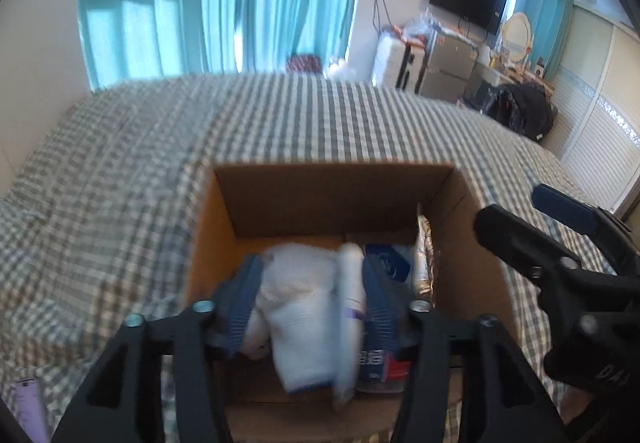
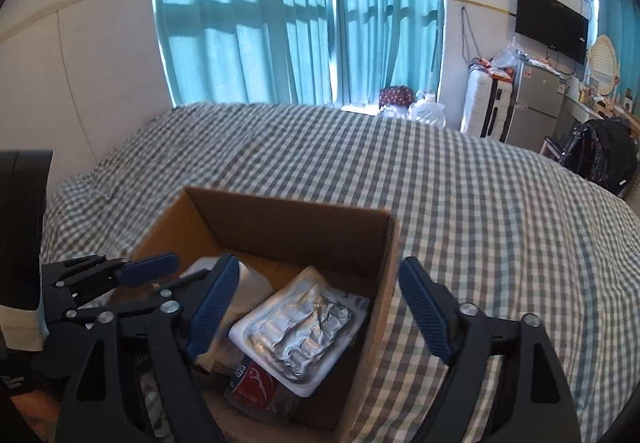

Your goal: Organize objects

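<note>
The left gripper (image 1: 308, 307) hangs over the open cardboard box (image 1: 332, 199) on the checked bed (image 1: 140, 163), pointing down into it. A white rolled cloth (image 1: 304, 303) sits between its blue fingers (image 1: 240, 303), its long axis running roughly up and down in the left wrist view. The jaws stand apart around it, and blur hides whether the pads touch it, so it looks released or nearly so, directly above the box floor.

The right gripper (image 2: 316, 311) is spread wide with nothing between its jaws, over the box's right wall. Below it a foil-topped tray (image 2: 300, 327) rests on a red-labelled packet (image 2: 256, 383).

The left gripper is the nearer to the cloth; its likely next move is straight up and out.
</note>
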`<move>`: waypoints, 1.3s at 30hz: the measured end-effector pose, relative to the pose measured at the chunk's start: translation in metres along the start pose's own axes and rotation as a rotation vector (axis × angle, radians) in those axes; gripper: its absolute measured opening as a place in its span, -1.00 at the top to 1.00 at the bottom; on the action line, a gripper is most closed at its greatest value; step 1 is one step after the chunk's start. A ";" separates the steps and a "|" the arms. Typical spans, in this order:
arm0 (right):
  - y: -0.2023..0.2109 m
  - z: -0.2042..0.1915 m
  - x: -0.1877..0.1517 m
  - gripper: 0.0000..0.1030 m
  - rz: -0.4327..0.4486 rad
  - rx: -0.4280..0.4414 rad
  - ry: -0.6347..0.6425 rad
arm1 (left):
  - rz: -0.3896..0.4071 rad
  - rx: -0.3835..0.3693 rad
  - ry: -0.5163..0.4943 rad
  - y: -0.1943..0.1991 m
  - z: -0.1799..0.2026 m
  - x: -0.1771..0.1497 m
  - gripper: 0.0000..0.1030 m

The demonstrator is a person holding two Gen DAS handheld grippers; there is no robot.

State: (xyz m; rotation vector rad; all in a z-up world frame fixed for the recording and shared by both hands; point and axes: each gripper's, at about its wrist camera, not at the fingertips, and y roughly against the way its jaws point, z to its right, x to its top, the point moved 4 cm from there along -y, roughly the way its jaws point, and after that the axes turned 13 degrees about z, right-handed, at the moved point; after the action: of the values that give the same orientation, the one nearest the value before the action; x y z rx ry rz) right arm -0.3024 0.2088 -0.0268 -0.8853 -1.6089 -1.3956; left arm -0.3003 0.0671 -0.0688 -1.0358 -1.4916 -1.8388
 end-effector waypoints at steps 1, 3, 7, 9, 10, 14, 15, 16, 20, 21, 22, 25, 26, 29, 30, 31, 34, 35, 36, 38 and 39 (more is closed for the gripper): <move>0.007 0.000 0.005 -0.74 0.013 -0.003 -0.001 | 0.017 0.006 -0.007 0.009 0.001 0.005 -0.19; 0.026 -0.001 0.015 -0.77 0.039 -0.009 0.003 | 0.054 0.030 -0.021 0.031 0.002 0.015 -0.43; 0.071 -0.003 0.039 -0.86 0.107 -0.024 0.006 | 0.120 0.044 -0.010 0.070 0.001 0.030 -0.58; 0.094 -0.002 0.049 -0.97 0.145 -0.039 0.010 | 0.148 0.054 -0.005 0.090 0.002 0.035 -0.72; 0.108 -0.002 0.055 -1.00 0.170 -0.047 0.013 | 0.169 0.063 -0.007 0.102 0.002 0.039 -0.76; 0.159 -0.008 0.073 -1.00 0.238 -0.071 0.032 | 0.257 0.096 -0.023 0.146 0.000 0.045 -0.96; 0.172 -0.010 0.075 -1.00 0.252 -0.078 0.037 | 0.277 0.107 -0.025 0.157 0.000 0.045 -1.00; 0.181 -0.012 0.077 -1.00 0.263 -0.082 0.042 | 0.295 0.116 -0.027 0.167 -0.001 0.044 -1.00; 0.220 -0.019 0.072 -1.00 0.304 -0.108 0.059 | 0.344 0.135 -0.027 0.199 -0.005 0.036 -1.00; 0.227 -0.020 0.069 -1.00 0.308 -0.110 0.059 | 0.360 0.141 -0.029 0.209 -0.007 0.032 -1.00; 0.234 -0.021 0.065 -1.00 0.311 -0.111 0.059 | 0.368 0.147 -0.028 0.217 -0.009 0.028 -1.00; 0.250 -0.028 0.052 -1.00 0.320 -0.124 0.057 | 0.401 0.172 -0.030 0.237 -0.013 0.017 -1.00; 0.253 -0.029 0.048 -1.00 0.321 -0.125 0.057 | 0.411 0.177 -0.031 0.242 -0.014 0.014 -1.00; 0.259 -0.037 0.031 -1.00 0.322 -0.134 0.060 | 0.440 0.192 -0.034 0.256 -0.016 0.000 -1.00; 0.260 -0.038 0.026 -1.00 0.322 -0.136 0.061 | 0.443 0.202 -0.028 0.258 -0.018 -0.005 -1.00; 0.262 -0.042 0.017 -1.00 0.324 -0.137 0.063 | 0.439 0.206 -0.013 0.260 -0.021 -0.013 -1.00; 0.258 -0.047 -0.010 -1.00 0.302 -0.137 0.071 | 0.407 0.192 0.041 0.256 -0.030 -0.038 -1.00; 0.255 -0.046 -0.018 -1.00 0.294 -0.134 0.071 | 0.392 0.199 0.056 0.252 -0.033 -0.046 -1.00; 0.249 -0.045 -0.029 -1.00 0.276 -0.136 0.071 | 0.372 0.211 0.070 0.246 -0.036 -0.055 -1.00; 0.236 -0.043 -0.047 -1.00 0.244 -0.149 0.070 | 0.327 0.248 0.091 0.233 -0.041 -0.075 -1.00; 0.229 -0.042 -0.058 -1.00 0.232 -0.165 0.072 | 0.300 0.258 0.099 0.225 -0.043 -0.084 -1.00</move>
State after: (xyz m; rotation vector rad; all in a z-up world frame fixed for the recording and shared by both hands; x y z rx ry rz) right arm -0.0671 0.1999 0.0194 -1.0692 -1.3055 -1.3914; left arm -0.0825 -0.0312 -0.0192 -0.9681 -1.3865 -1.4280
